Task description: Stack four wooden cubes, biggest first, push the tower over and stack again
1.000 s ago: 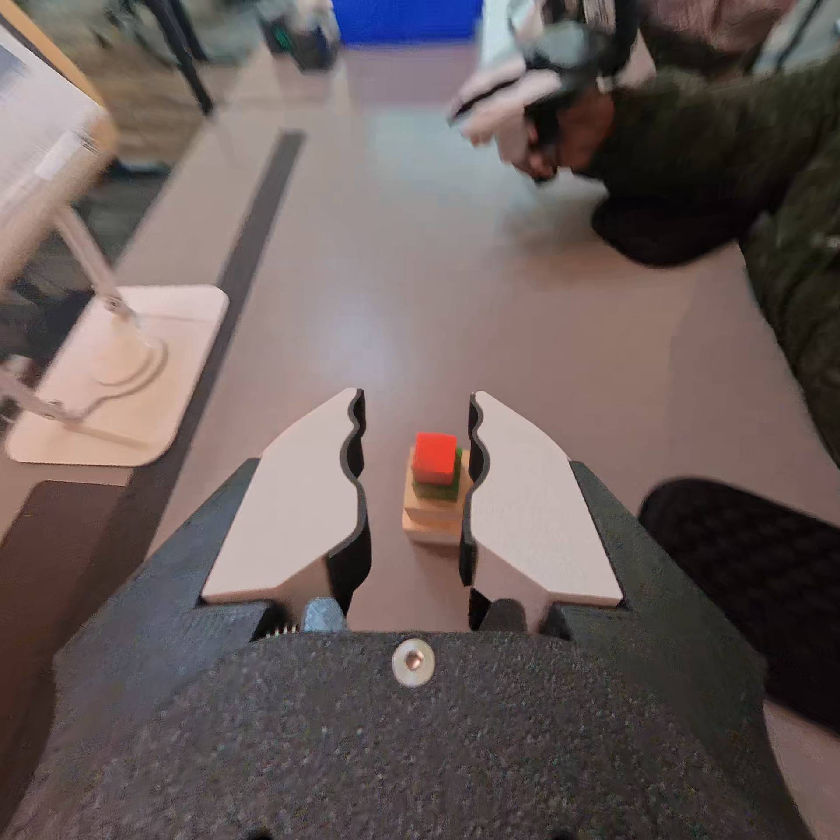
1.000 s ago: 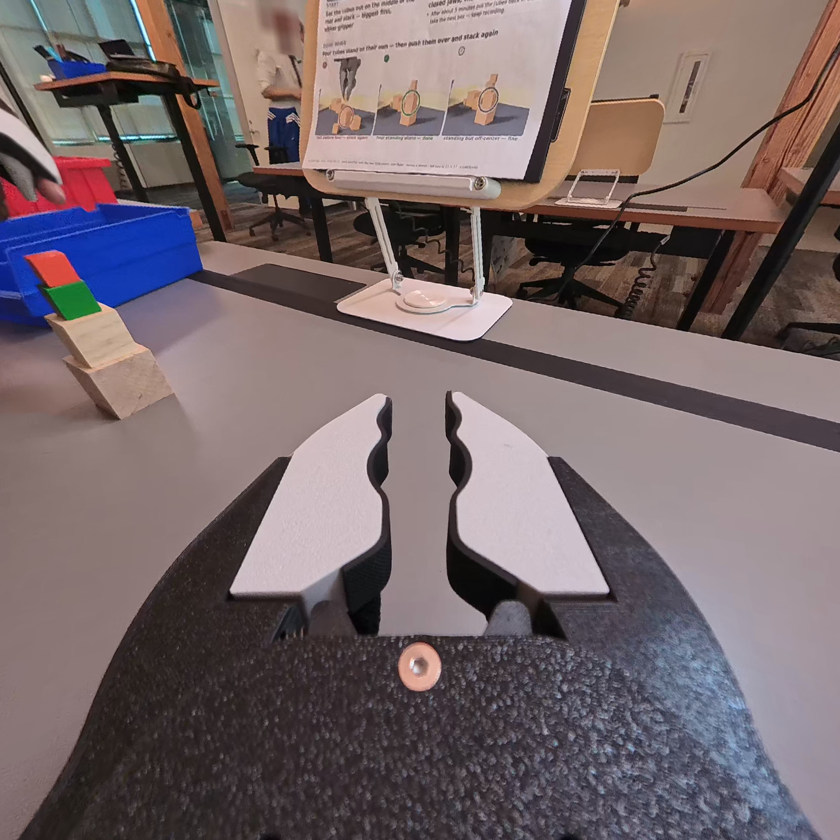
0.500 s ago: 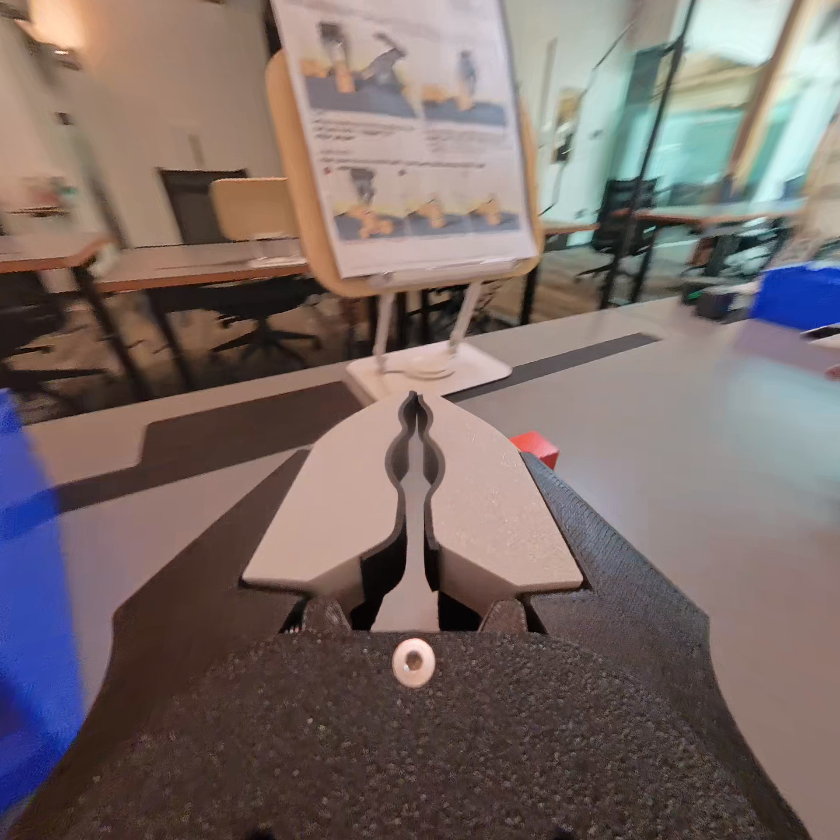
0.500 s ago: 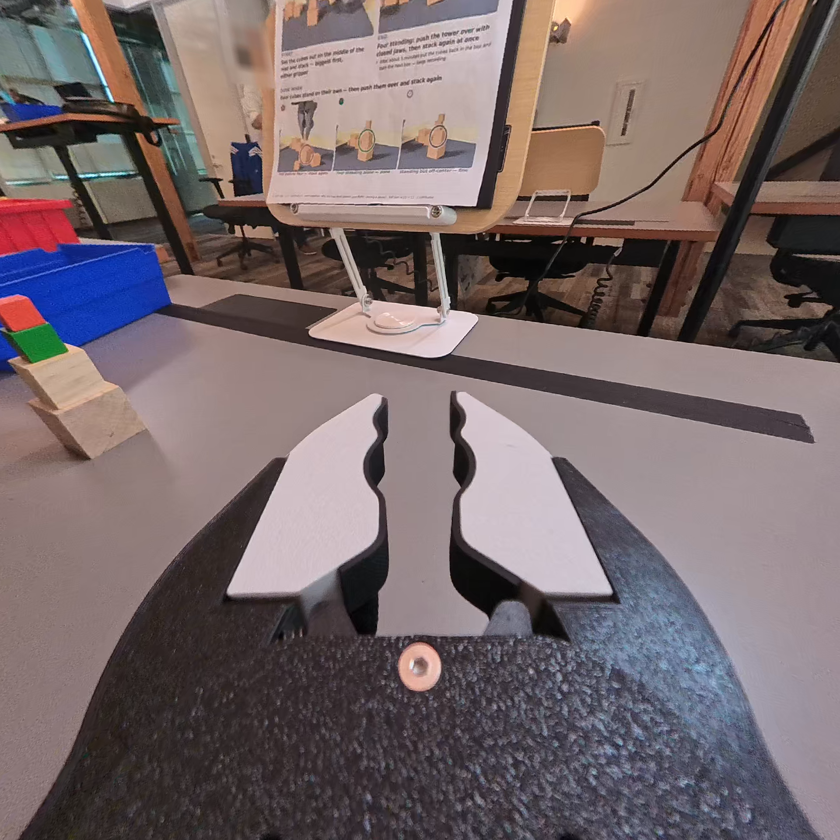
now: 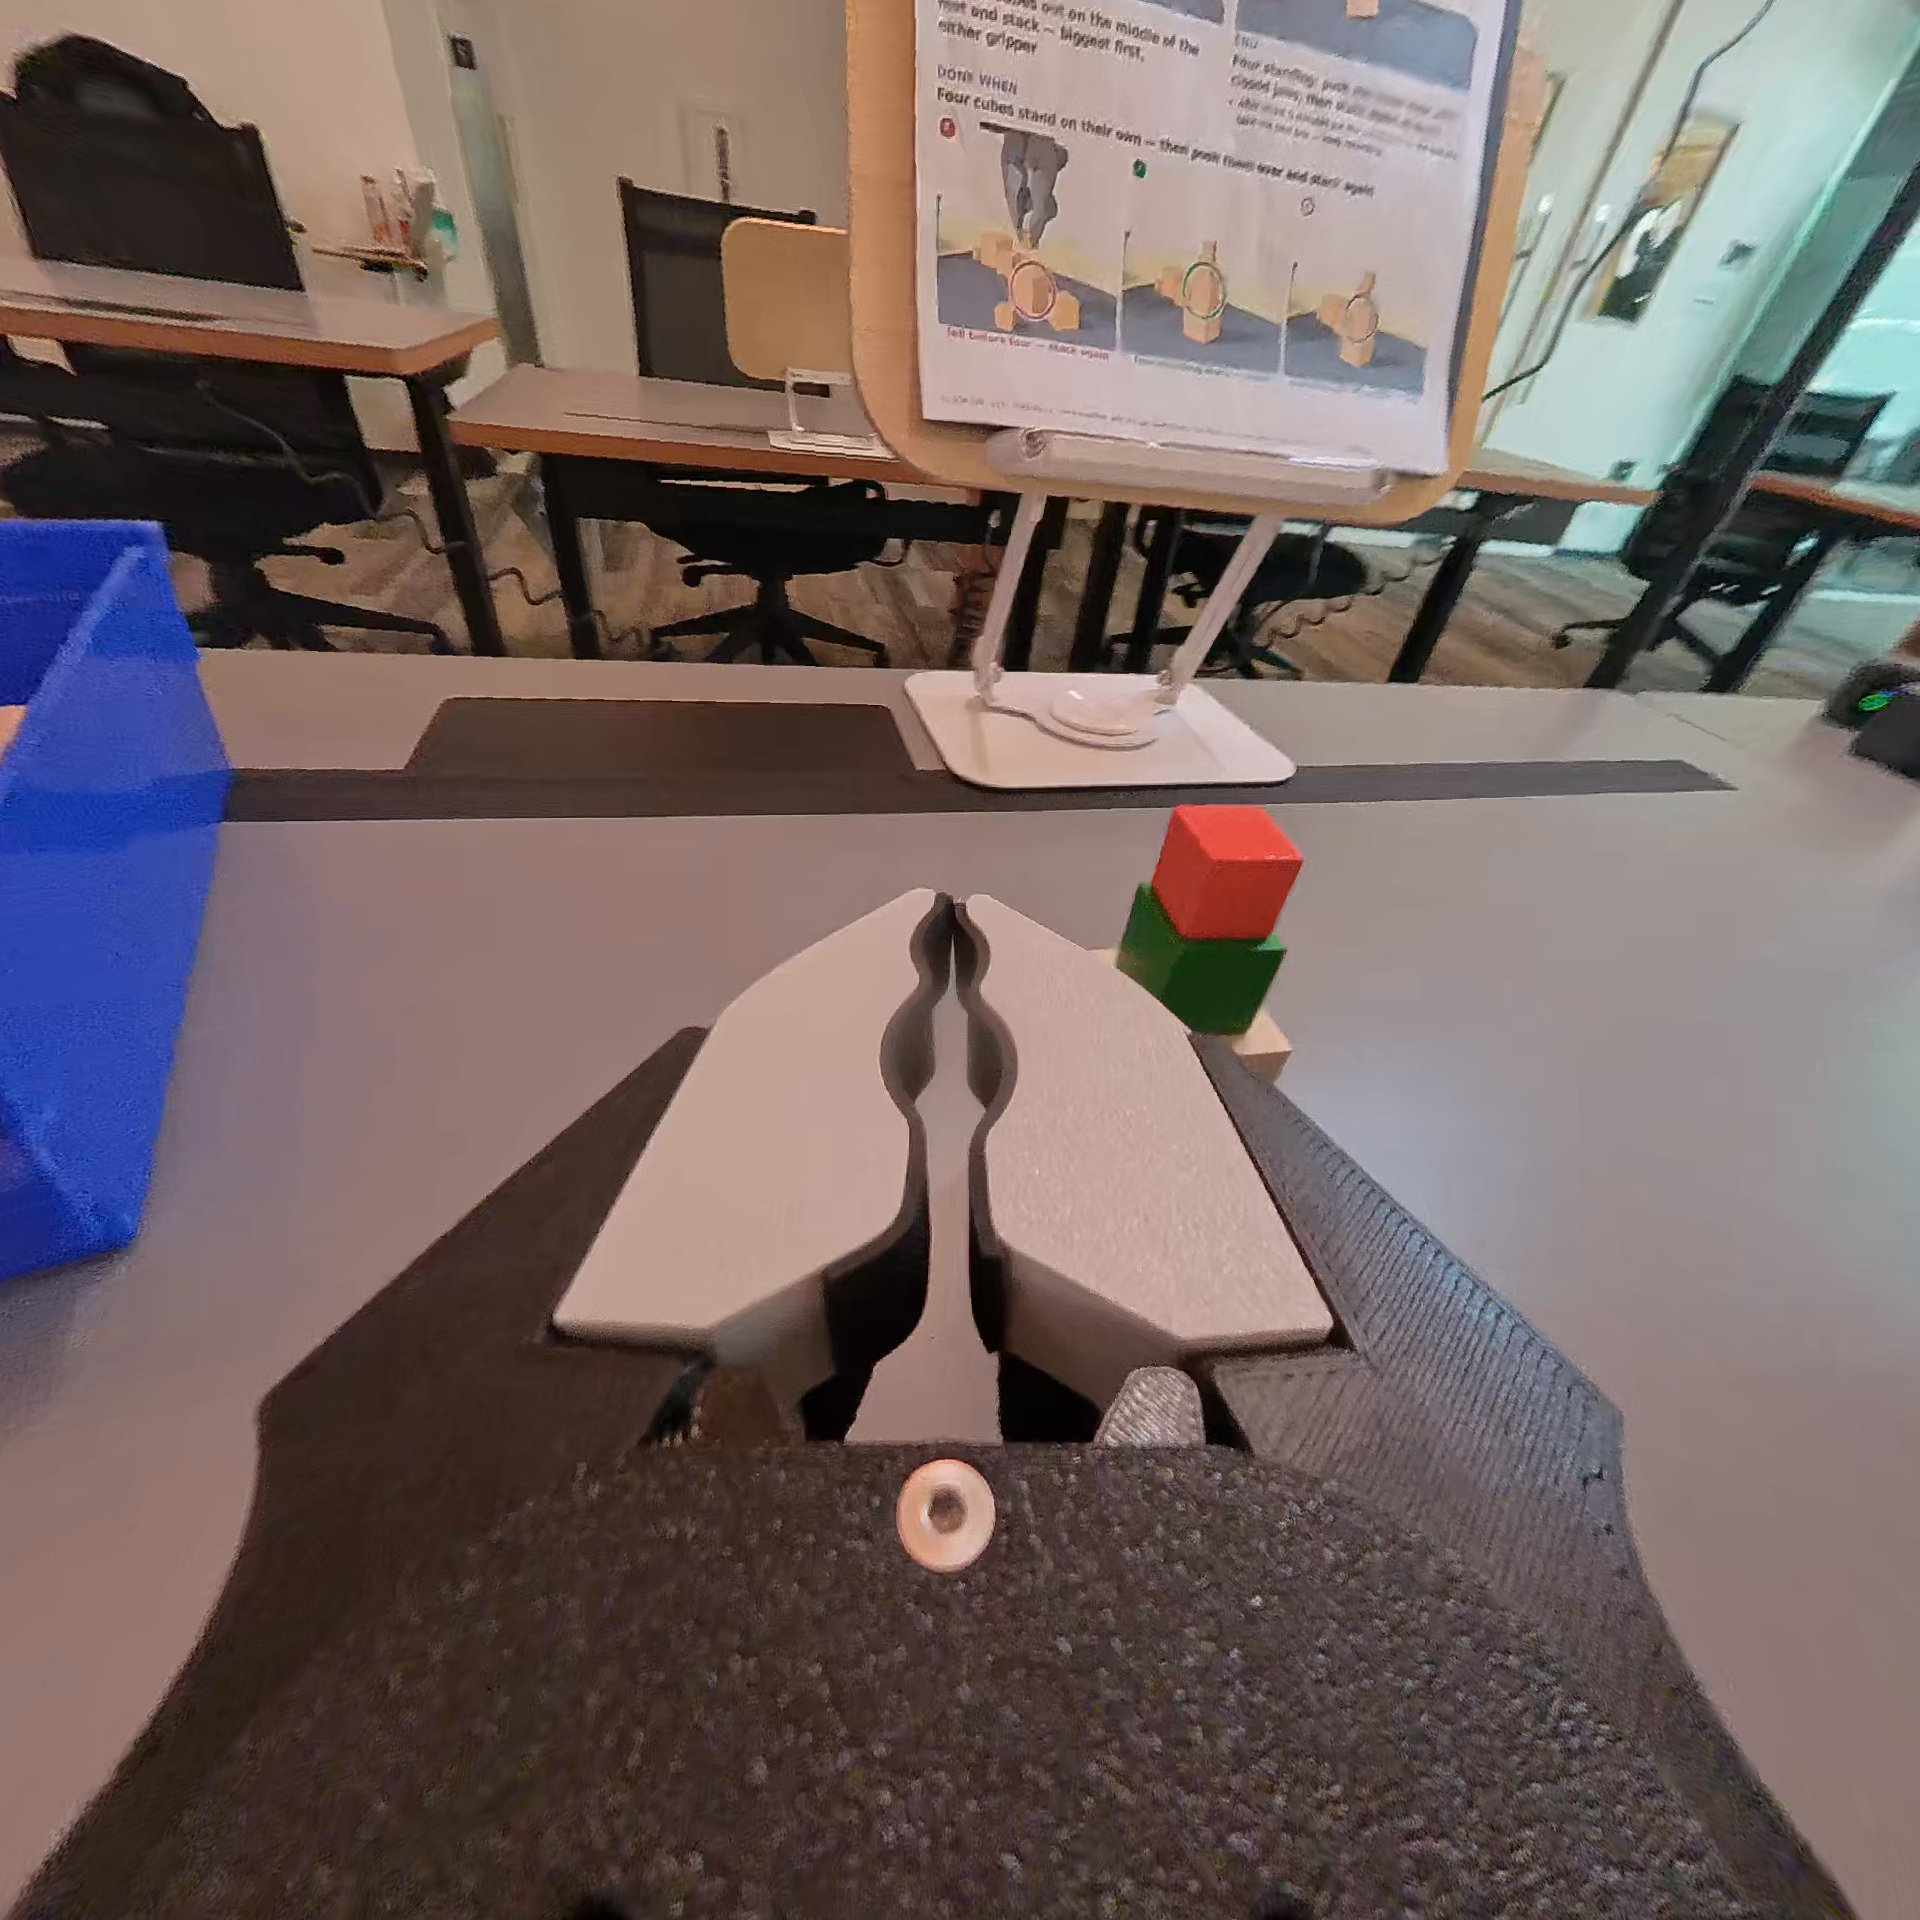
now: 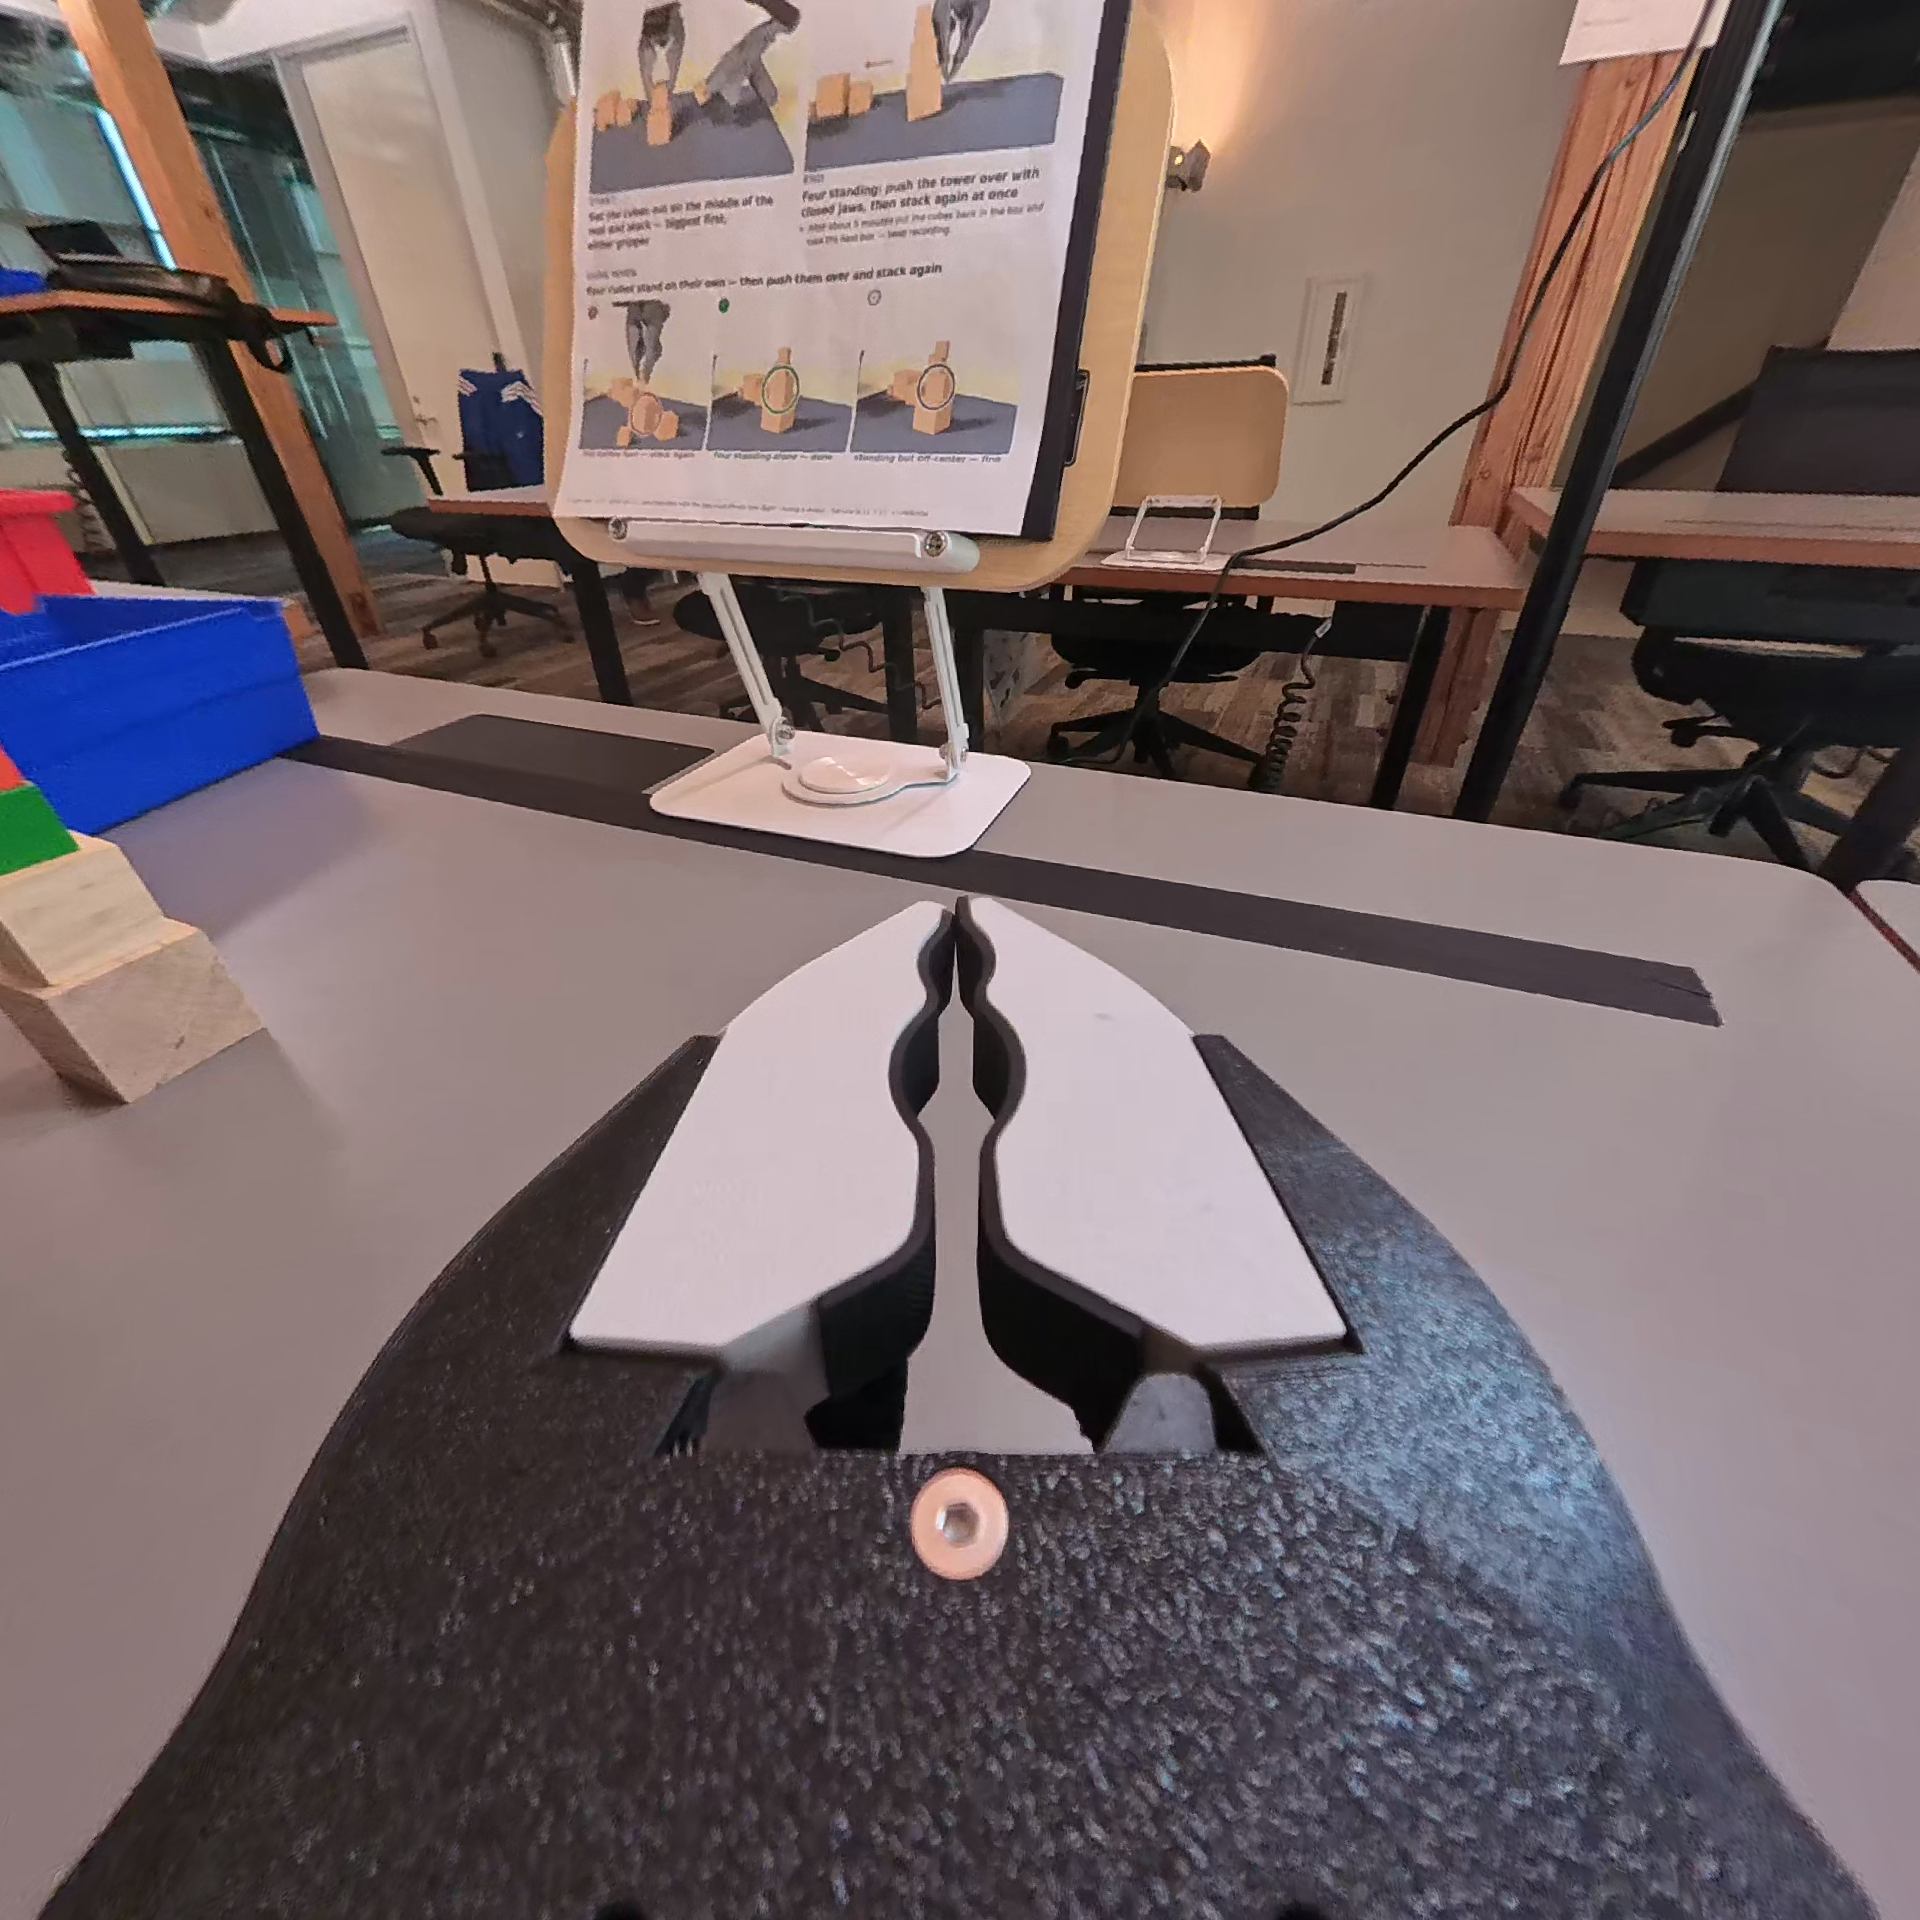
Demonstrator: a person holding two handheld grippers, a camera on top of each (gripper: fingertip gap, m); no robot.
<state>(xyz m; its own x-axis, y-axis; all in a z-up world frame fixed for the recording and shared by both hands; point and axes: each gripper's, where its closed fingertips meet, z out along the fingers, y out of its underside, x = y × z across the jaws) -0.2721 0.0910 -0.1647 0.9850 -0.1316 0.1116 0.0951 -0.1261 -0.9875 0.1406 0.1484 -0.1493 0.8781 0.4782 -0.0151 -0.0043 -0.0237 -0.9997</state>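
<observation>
A tower of cubes stands on the grey table (image 5: pixel 1558 1143). In the left wrist view the red cube (image 5: pixel 1226 871) sits on the green cube (image 5: pixel 1200 961), with a corner of a plain wooden cube (image 5: pixel 1270 1047) below; the rest is hidden behind my finger. My left gripper (image 5: pixel 953 914) is shut with nothing between the pads, just left of the tower. In the right wrist view the tower stands at the far left: the green cube (image 6: pixel 29 826), a plain cube (image 6: pixel 73 920) and the biggest plain cube (image 6: pixel 135 1013). My right gripper (image 6: pixel 954 920) is shut and empty, well right of the tower.
A white stand (image 5: pixel 1101 732) carries an instruction board (image 5: pixel 1195 208) at the table's back edge, behind a black strip (image 5: pixel 623 790). A blue bin (image 5: pixel 83 883) stands at the left; it also shows in the right wrist view (image 6: pixel 145 696). Desks and chairs lie beyond. The gap from one gripper's tips to the other's is roughly 40 cm. The red cube (image 5: pixel 1226 871) is about 5 cm from my left fingertips.
My left gripper closed on air above the tower, then swung down to table level beside it. My right gripper closed its jaws on nothing. The tower still stands.
</observation>
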